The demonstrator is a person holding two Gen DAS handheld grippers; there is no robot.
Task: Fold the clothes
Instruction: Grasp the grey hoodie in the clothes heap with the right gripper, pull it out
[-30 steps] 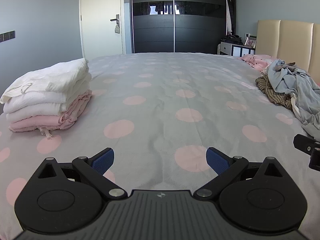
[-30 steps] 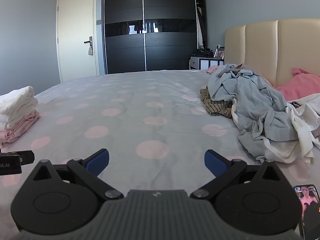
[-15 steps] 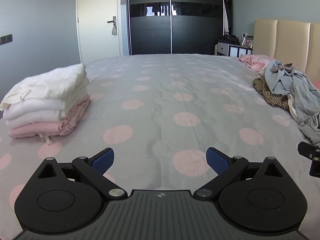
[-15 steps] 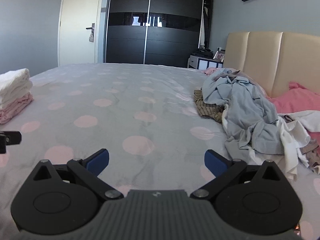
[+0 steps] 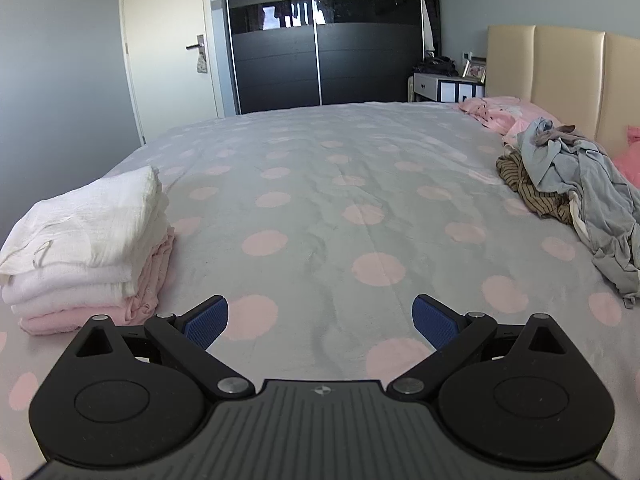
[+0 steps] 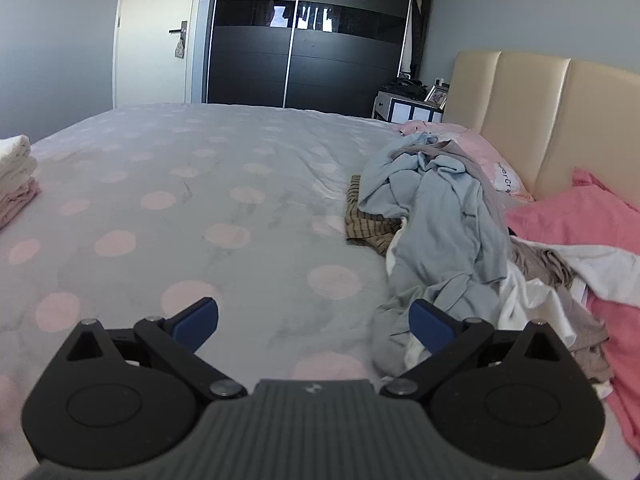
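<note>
The left tool [image 5: 320,322] hangs above the bed [image 5: 320,208] with its blue pads spread wide and nothing between them; the right tool [image 6: 314,326] is likewise fully spread and empty, its right-hand pad [image 6: 430,330] just at the near edge of the unfolded heap. A folded stack [image 5: 88,248] of white cloths over a pink one sits on the grey, pink-dotted cover at the left; the same stack shows at the far left edge of the right wrist view. The pile of loose clothes [image 6: 440,224] lies on the right of the bed by the headboard [image 6: 520,120]; a pale blue garment lies on top, a striped brown piece [image 6: 370,230] under it, and white and what may be taupe fabric [image 6: 556,280] beside it, over pink bedding.
</note>
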